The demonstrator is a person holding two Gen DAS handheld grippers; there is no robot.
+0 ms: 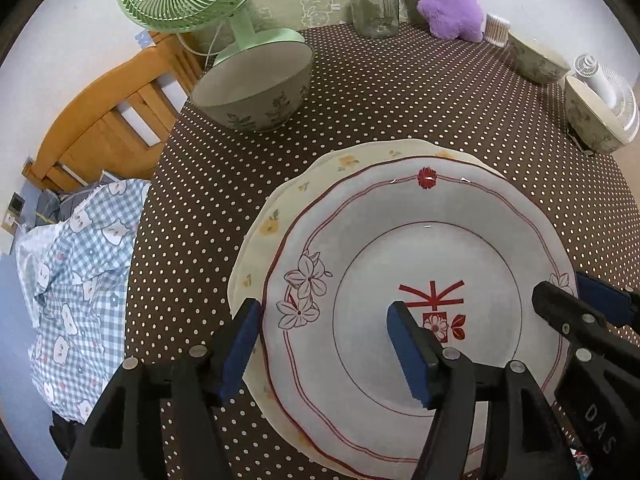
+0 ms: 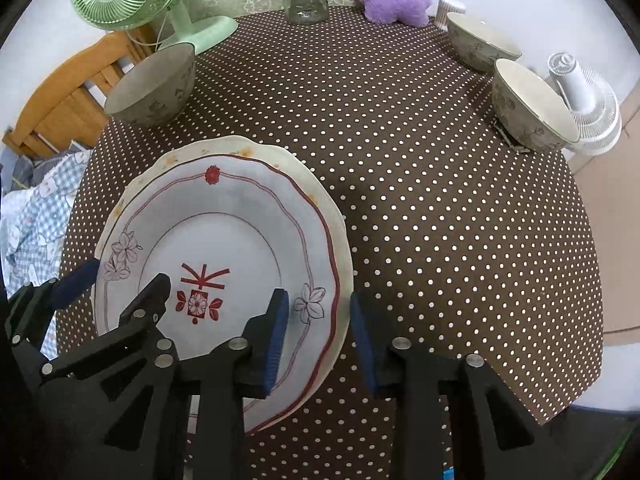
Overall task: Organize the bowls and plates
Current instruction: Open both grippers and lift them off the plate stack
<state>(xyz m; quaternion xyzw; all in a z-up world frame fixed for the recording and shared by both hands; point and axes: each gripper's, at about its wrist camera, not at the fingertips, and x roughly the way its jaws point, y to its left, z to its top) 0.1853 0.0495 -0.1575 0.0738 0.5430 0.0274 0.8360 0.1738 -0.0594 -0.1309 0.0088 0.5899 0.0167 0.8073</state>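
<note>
Left wrist view: yellow-flowered plate [image 1: 280, 216] mostly hidden under red-rimmed plate [image 1: 420, 240].

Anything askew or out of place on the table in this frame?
Yes. The red-trimmed plate sits off-centre on the yellow-flowered plate, so the stack is uneven. The right-hand bowl rests on something flat and dark poking out under its base, right at the table edge. Nothing looks spilled or broken.

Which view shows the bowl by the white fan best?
Right wrist view: the bowl by the white fan shows whole, rim and inside visible. Left wrist view has the same bowl squeezed at the right edge, mostly its outer wall.
</note>
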